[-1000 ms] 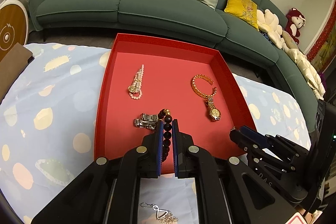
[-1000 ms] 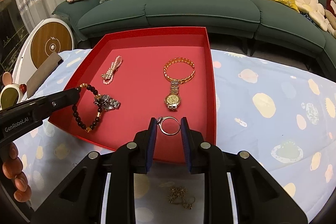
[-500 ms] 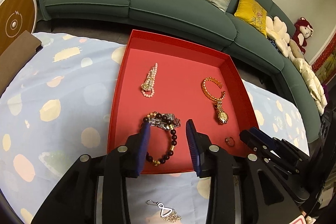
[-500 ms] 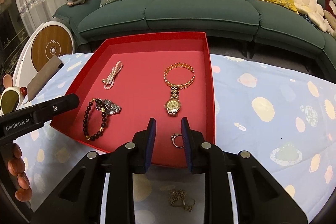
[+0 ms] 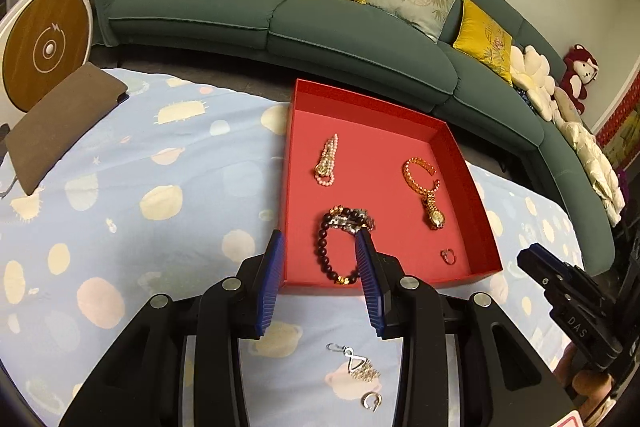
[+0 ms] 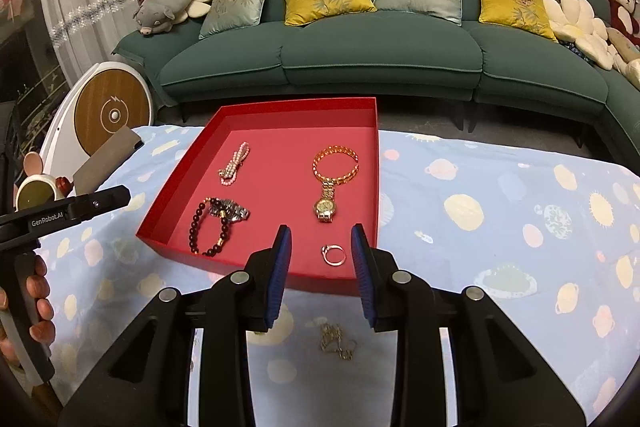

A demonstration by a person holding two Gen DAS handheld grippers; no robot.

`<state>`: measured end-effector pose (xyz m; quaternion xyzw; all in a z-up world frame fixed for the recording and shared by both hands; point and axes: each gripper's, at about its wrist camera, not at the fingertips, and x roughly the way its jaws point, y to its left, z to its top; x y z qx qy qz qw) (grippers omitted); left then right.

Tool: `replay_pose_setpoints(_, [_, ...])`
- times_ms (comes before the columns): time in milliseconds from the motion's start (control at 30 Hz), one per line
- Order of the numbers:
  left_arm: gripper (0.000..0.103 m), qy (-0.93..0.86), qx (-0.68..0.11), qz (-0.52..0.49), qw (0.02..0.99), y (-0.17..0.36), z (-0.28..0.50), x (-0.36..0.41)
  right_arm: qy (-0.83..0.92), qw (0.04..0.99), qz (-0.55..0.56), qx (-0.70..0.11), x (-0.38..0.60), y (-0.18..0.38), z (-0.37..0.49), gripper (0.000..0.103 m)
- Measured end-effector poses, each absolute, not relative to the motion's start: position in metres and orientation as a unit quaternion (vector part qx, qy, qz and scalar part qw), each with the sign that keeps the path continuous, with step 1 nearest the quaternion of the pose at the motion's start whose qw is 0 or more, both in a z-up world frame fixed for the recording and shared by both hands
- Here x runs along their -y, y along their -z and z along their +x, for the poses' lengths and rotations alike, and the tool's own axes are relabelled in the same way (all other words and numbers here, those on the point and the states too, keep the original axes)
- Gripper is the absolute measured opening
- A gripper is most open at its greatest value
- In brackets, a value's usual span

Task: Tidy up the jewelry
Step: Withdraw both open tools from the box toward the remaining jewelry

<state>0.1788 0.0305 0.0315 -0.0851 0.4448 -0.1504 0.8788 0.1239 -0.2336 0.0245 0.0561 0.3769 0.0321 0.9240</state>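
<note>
Your left claw [image 5: 320,263] stands with its blue pads apart and nothing clamped; the dark bead bracelet [image 5: 334,251] lies flat on the tray floor in the gap between them as seen from that camera, untouched. Your right claw [image 6: 321,251] is opening, pads apart, and the small ring [image 6: 334,254] sits loose on the tray between them, touching neither pad.

Both claws hover over the near edge of the red tray [image 6: 256,109], which rests on a desk covered with a pale blue spotted cloth [image 6: 500,227]. Just beyond the bead bracelet, and touching it, lies a silver link watch [image 6: 234,211]. Farther back on the left side of the tray is a pearl bracelet [image 6: 234,165]. On the right side, a gold watch [image 6: 325,207] lies with its band touching a gold chain bracelet [image 6: 336,165] behind it.

On the cloth outside the tray, near you, the left wrist view shows a silver pendant with chain [image 5: 356,363] and a small silver hoop [image 5: 371,401] just nearer; the right wrist view shows a gold chain [image 6: 336,341] in a loose heap.

Beyond the desk stands a green sofa [image 6: 380,59] with yellow and grey cushions, and a brown pad [image 5: 60,123] lies at the far left of the cloth.
</note>
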Motion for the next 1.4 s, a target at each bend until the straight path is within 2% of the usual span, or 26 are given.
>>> replay_pose_setpoints(267, [0.034, 0.162, -0.466, -0.068, 0.867, -0.017, 0.141, -0.040, -0.027, 0.918, 0.077, -0.389, 0.238, -0.021, 0.080, 0.035])
replay_pose_setpoints(900, [0.036, 0.190, -0.526, -0.017, 0.829, 0.041, 0.116, 0.015, -0.045, 0.899, 0.044, -0.434, 0.219, 0.021, 0.059, 0.036])
replay_pose_setpoints(1233, [0.035, 0.195, -0.506, 0.033, 0.839, 0.050, 0.113, 0.038, -0.040, 0.897, 0.051, -0.438, 0.227, 0.025, 0.062, 0.036])
replay_pose_setpoints(1267, [0.033, 0.197, -0.503, 0.040, 0.841, 0.051, 0.112, 0.040, -0.040, 0.897, 0.051, -0.438, 0.228, 0.025, 0.062, 0.036])
replay_pose_setpoints(1333, [0.015, 0.200, -0.497, 0.054, 0.842, 0.051, 0.109, 0.044, -0.040, 0.896, 0.052, -0.439, 0.230, 0.026, 0.062, 0.036])
replay_pose_setpoints(1400, [0.007, 0.205, -0.496, 0.058, 0.841, 0.052, 0.107, 0.046, -0.039, 0.895, 0.052, -0.440, 0.230, 0.026, 0.062, 0.036])
